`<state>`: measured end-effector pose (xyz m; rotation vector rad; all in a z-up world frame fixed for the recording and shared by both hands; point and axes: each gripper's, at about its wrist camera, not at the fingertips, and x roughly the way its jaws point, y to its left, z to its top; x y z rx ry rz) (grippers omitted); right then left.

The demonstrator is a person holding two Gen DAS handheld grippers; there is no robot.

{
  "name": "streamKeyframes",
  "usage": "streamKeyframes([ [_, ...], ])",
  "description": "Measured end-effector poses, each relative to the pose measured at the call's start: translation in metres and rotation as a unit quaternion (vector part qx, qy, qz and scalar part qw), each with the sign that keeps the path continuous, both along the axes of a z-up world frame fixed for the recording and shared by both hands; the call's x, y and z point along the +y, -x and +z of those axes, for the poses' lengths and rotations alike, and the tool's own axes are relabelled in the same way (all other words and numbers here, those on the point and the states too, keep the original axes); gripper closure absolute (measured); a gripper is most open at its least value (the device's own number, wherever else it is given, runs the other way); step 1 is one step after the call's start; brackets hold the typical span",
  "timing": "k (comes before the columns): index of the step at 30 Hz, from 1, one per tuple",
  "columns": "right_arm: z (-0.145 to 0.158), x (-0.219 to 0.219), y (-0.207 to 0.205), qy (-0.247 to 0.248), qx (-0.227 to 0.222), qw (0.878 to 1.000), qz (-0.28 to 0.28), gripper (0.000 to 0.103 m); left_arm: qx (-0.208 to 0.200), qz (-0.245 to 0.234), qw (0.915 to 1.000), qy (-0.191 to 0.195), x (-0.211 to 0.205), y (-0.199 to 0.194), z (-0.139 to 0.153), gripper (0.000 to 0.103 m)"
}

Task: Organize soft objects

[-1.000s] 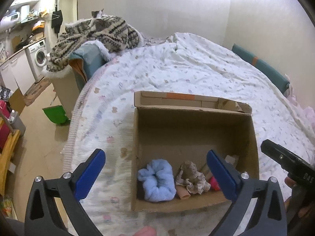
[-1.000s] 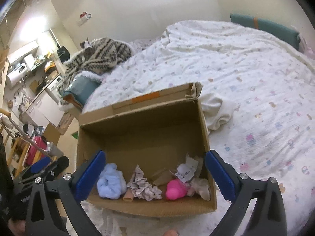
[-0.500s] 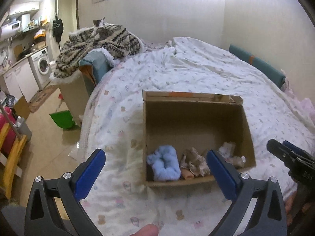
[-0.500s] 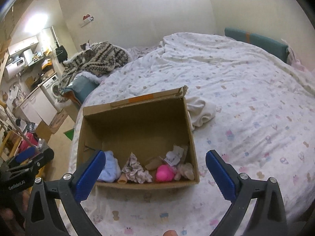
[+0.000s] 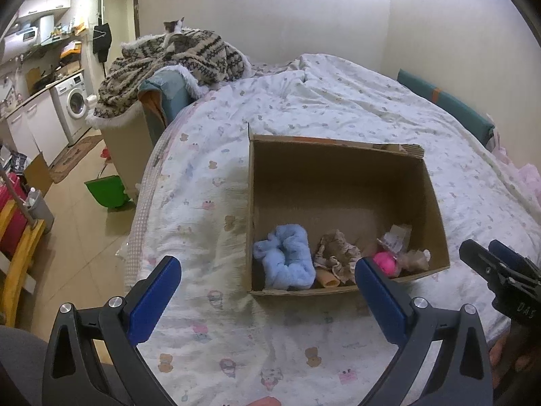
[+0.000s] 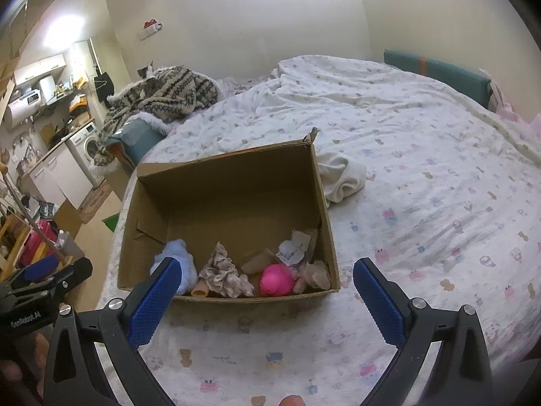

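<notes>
Both grippers hang wide apart and hold nothing: the left gripper (image 5: 267,284) and the right gripper (image 6: 265,286) each hover over the bed (image 5: 338,108) on the near side of the box (image 5: 341,182), well clear of it.

Only the right view shows the white cloth (image 6: 343,177) lying on the quilt against the outside of the box's right wall; from the left view that wall hides it. The left view shows more of the floor and a green bin (image 5: 106,191) beside the bed. Each view catches the other tool at its edge.

Inside the box, along its near wall, lie a blue scrunchie (image 5: 285,262), a beige scrunchie (image 5: 334,253), a pink ball (image 6: 277,279) and a crumpled tag (image 6: 292,250). In the left view the blue scrunchie sits between the fingertips and the right finger covers part of the ball. In the right view the left finger overlaps the blue scrunchie, and the ball sits between the fingertips.

A tan tube-like piece (image 5: 326,277) under the beige scrunchie and a pale lump in the near right corner are too small to identify. A cat (image 5: 174,32) lies on the patterned blanket (image 5: 175,61) far back.
</notes>
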<state>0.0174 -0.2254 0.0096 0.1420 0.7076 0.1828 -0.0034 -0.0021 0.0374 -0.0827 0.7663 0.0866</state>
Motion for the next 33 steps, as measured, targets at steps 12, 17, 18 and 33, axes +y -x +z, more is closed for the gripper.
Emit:
streamKeyframes([
  [12, -0.02, 0.006, -0.02, 0.001, 0.035, 0.999, 0.003, 0.0, 0.027, -0.004, 0.9994, 0.022, -0.002, -0.016, -0.018, 0.0],
  [17, -0.025, 0.007, -0.022, 0.004, 0.043, 0.999, 0.003, 0.0, 0.023, -0.01, 0.9996, 0.015, -0.004, -0.018, -0.019, 0.0],
  [18, -0.026, 0.007, -0.022, 0.005, 0.045, 0.999, 0.003, 0.0, 0.022, -0.011, 0.9996, 0.016, -0.004, -0.018, -0.019, 0.0],
  [33, -0.028, 0.013, -0.021, 0.019, 0.048, 0.999, 0.014, 0.0, 0.013, -0.006, 0.9997, 0.019, -0.005, -0.016, -0.014, 0.0],
])
